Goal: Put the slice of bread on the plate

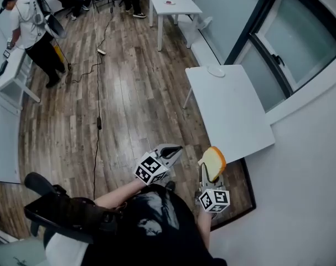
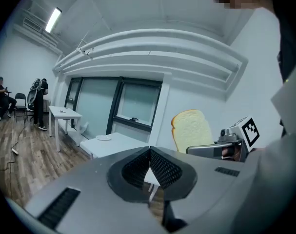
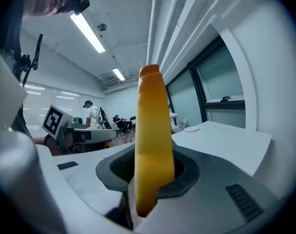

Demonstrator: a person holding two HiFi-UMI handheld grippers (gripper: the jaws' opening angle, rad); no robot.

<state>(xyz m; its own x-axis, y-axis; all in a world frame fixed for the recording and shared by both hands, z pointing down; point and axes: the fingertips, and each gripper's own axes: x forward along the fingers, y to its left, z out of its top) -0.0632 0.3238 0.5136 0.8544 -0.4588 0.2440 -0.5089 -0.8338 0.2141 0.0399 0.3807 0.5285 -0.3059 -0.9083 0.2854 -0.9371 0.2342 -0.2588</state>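
Yellow-crusted bread slice [image 1: 213,162], one, in right gripper [image 1: 206,174], one plate [image 1: 216,71]

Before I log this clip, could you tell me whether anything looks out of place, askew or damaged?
Nothing stands out. The slice of bread stands upright and intact, gripped in the right tongs; the left tongs are shut and empty; the plate sits on the white table.
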